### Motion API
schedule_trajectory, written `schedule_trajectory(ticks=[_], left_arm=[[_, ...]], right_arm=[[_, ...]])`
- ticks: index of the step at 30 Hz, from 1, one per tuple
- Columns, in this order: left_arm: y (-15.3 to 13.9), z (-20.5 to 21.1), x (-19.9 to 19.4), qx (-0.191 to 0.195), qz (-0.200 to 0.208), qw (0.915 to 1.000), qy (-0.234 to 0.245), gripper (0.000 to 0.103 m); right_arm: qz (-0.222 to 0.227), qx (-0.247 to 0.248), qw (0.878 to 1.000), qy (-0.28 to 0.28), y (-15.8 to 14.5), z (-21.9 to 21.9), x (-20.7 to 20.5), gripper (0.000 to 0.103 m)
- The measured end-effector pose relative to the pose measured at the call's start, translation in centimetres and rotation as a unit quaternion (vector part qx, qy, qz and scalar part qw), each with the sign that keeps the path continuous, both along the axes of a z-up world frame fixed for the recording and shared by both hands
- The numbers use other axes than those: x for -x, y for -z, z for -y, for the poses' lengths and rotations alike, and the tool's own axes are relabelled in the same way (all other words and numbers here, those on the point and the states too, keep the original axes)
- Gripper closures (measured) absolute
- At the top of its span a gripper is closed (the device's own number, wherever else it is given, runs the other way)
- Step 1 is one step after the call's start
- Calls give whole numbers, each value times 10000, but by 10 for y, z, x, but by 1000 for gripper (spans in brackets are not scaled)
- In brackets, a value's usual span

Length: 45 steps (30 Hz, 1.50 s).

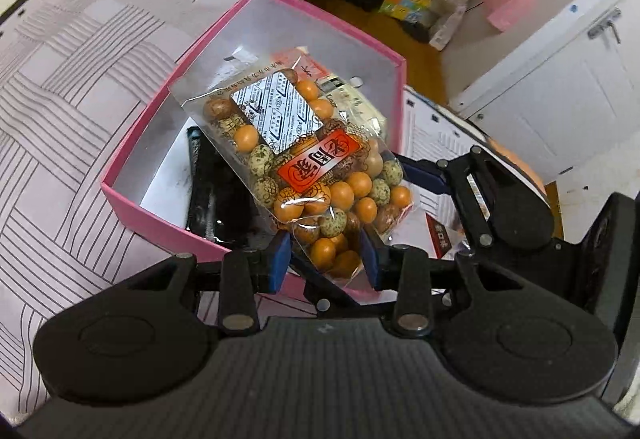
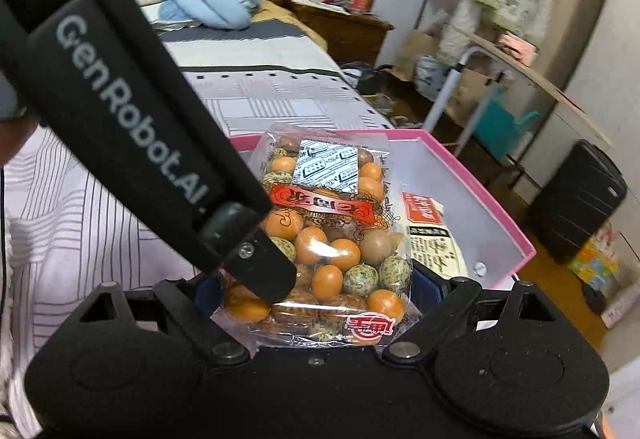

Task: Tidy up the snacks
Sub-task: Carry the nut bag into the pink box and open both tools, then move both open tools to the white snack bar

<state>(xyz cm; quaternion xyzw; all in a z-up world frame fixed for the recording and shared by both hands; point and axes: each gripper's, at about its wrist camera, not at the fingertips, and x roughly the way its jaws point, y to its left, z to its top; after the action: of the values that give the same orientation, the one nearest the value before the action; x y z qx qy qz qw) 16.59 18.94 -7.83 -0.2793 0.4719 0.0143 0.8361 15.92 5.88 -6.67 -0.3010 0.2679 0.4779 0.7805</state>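
The left gripper [image 1: 326, 259] clamped the snack bag's [image 1: 304, 159] lower end; its long axis ran ahead over the pink box [image 1: 132, 175]; the right gripper [image 2: 312, 287], jaws wide, straddled it.

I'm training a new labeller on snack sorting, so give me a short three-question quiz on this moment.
1. True or false: the left gripper is shut on the clear bag of coated nuts.
2. The box below the bag is: A blue, B pink, C green.
3. Fill in: besides a white packet with a red label, the box already holds a ____ packet.
Key: 1 true; 2 B; 3 black.
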Motion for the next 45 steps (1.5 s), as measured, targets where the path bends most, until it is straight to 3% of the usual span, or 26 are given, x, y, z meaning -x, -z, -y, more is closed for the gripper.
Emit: schedule_trajectory(ticks=[2,6,12,19,24,27,30,34,41,45], left_arm=[[3,-3,-3,-53,-24,10000,-67,63],[0,-4,-10,-649,10,9977,-197,59],[-6,0,-2,-620,151,9979,-119,59],[-44,35,18,-807,499,9946,421,59],[-78,75,24,-1052,825,9871,885,58],[-86,97,23,-1143,962,9826,1106,51],[-85,122,19,-1227,1116,9765,1372,47],[-70,155,9,-1230,1181,9711,1668,45],[-19,207,-18,-865,902,9723,1977,44],[18,236,-29,-515,719,9731,2129,46]], right_arm=[[-56,-66,9999,-131,0,0,-6,9],[-99,-136,9999,12,-5,9,-9,7],[14,-369,9993,99,-20,39,6,7],[-60,-635,9943,855,-58,103,20,8],[-292,-1162,9779,1716,-83,158,1,8],[46,-1233,9688,2149,-87,190,2,8],[163,-1160,9605,2525,-81,213,4,7],[-317,-1277,9471,2926,-59,241,7,7],[-1029,-1070,9265,3459,20,260,11,9],[-1291,-1018,9114,3774,58,264,14,16]])
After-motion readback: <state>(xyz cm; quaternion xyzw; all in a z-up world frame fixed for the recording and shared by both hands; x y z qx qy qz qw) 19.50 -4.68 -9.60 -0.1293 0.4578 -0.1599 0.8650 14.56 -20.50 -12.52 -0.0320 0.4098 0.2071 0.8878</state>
